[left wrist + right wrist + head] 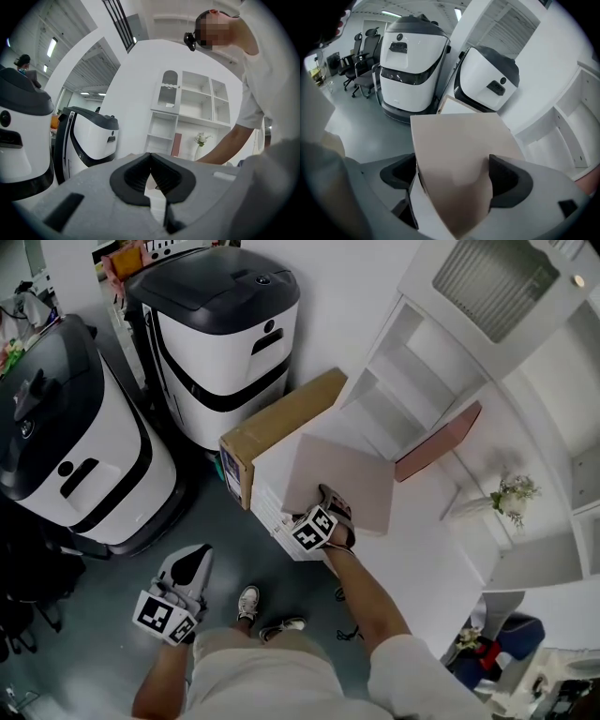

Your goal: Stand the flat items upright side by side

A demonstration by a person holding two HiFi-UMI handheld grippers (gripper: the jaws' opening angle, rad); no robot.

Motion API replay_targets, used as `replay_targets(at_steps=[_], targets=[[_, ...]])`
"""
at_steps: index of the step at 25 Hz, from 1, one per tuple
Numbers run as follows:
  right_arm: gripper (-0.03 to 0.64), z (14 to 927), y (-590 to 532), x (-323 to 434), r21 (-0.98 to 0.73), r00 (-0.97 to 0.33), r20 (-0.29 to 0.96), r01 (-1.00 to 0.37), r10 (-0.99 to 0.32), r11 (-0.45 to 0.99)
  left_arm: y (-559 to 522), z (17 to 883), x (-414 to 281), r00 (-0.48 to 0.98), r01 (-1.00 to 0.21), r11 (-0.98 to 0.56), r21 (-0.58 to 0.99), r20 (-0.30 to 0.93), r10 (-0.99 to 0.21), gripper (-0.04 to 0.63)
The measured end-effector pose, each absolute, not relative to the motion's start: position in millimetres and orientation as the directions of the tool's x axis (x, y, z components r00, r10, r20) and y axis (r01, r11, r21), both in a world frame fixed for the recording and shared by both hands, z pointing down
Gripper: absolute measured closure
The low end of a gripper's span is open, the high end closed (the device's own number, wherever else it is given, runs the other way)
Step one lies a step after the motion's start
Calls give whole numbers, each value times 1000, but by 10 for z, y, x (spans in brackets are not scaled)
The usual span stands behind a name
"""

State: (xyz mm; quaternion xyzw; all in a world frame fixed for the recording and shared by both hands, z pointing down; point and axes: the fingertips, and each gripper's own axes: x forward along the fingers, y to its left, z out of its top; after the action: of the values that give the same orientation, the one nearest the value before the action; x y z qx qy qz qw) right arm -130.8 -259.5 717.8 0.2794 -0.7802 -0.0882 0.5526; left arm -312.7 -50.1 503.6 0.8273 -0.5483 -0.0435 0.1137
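Head view first: the right gripper (332,502) reaches down onto a beige board (342,479) that lies flat on top of a white stack (270,486) standing on the grey floor. Against the stack's far-left side a flat cardboard box (281,423) stands on its long edge. Over in the white shelf unit (412,362), a pink board (441,442) already stands on edge in a compartment, leaning a little, with a vase of flowers (511,495) well to its right. The left gripper (201,557) hangs low at the left, over the floor and well apart from the stack. Two white-and-black machines (225,334) are parked beyond.

Left gripper view now: the left gripper (150,155) has its black pads meeting at the tips, closed with nothing between them. Past them is the shelf unit (187,108), where the pink board (177,144) stands upright in a lower compartment beside the flowers (201,139).

And the right gripper view: the right gripper (452,176) has its jaws spread wide, and the near corner of the beige board (457,140) lies face-up between them, with a white edge of the stack (415,211) showing under it. The pads straddle it rather than pinching it. The machines (410,56) stand behind.
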Motion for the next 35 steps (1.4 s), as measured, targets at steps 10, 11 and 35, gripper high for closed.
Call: replay_targets(at_steps=[10, 11, 35], targets=[[152, 6517, -2094, -1330, 302, -450, 716, -489, -533, 818, -738, 4926, -2816, 485, -852, -466, 238, 23, -874, 583], [155, 6378, -2080, -1312, 282, -482, 682, -520, -550, 806, -769, 4916, -2774, 494, -847, -476, 237, 20, -869, 583], [215, 4795, -1877, 1189, -220, -311, 84, -932, -947, 287, -1291, 4710, -1208, 751, -651, -735, 188, 18, -660, 583]])
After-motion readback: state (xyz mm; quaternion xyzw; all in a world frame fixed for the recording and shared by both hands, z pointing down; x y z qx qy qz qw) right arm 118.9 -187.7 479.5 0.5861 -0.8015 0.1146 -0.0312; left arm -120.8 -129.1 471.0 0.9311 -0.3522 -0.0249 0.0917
